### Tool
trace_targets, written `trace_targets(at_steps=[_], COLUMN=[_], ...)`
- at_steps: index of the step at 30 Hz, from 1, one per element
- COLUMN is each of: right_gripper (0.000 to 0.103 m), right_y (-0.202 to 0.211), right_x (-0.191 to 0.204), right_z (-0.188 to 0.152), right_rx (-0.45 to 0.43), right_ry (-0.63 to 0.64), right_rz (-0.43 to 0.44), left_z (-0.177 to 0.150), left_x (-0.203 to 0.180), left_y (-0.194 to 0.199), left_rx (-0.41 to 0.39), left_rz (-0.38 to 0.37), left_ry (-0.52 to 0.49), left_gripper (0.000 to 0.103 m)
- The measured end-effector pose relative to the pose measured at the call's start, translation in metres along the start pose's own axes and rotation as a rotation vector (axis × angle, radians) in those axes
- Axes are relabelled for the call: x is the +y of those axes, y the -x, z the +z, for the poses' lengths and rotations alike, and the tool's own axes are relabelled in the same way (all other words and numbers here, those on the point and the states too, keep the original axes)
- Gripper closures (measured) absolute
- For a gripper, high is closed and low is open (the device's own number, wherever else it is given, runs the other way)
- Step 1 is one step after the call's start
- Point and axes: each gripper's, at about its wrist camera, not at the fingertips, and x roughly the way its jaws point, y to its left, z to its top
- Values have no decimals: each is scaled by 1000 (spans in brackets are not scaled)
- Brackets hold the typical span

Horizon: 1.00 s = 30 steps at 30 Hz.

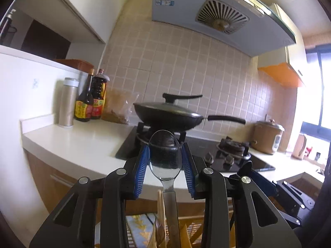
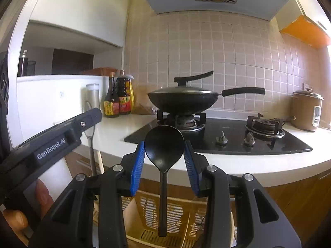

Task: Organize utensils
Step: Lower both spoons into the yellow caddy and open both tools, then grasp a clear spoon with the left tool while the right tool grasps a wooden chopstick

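While carried toward the white countertop [image 1: 82, 144], left gripper [image 1: 165, 165] pinches a clear plastic spoon [image 1: 165, 155] by its bowl; right gripper [image 2: 164, 155], partly closed, clamps a black plastic spoon [image 2: 164, 144] likewise, handles hanging over a beige slotted basket [image 2: 144, 206].

White countertop [image 2: 115, 132] lay bare near the front left of the hob [image 2: 217, 140]: free passage there. Far left was blocked by bottles [image 2: 118, 101] and a steel flask [image 1: 67, 103]. A lidded wok [image 2: 184, 99] stood over the left burner, its handle jutting right. Rice cooker [image 2: 306, 111] closed the far right.
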Motion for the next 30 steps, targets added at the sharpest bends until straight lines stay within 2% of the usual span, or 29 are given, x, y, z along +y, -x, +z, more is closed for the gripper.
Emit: trace_targets(at_steps=[2, 4, 5, 6, 8, 13, 15, 16, 18, 20, 22, 26, 28, 30], right_gripper=[68, 63, 59, 50, 42, 42, 42, 42, 42, 42, 42, 42, 48, 64], right_y=[0, 2, 3, 8, 19, 53, 67, 73, 83, 92, 97, 103, 103, 102], right_x=[-2, -5, -6, -7, -7, -3, -3, -3, -3, -3, 0, 15, 24, 32], right_z=[-5, -8, -9, -10, -12, -13, -11, -10, -10, -17, -31, -76, -99, -121], right_rx=[14, 35, 39, 44, 44, 85, 125, 155, 244, 358, 463, 666, 744, 815], right_ry=[-13, -29, -34, -42, -51, -66, -76, -82, -85, -121, -143, -191, -193, -204], right_rz=[12, 23, 24, 25, 21, -9, -16, -26, -78, -40, -21, 49, 78, 102], left_z=[-5, -9, -10, -10, -10, -4, 2, 4, 9, 8, 0, -36, -56, -80], left_x=[0, 3, 4, 7, 13, 25, 26, 25, 23, 21, 20, 16, 13, 14], left_y=[-1, 3, 5, 7, 12, 44, 62, 69, 84, 90, 95, 96, 95, 91], left_rx=[12, 19, 25, 41, 63, 99, 131, 168, 258, 336, 434, 617, 684, 762], left_rz=[-5, -10, -15, -27, -44, -52, -43, -60, -76, -95, -146, -194, -196, -198], left_ry=[-13, -11, -4, 9, 26, 14, -15, -24, -32, -45, -42, -93, -125, -132], left_gripper=[71, 71, 66, 64, 62, 62, 56, 48, 47, 47, 47, 47, 48, 48])
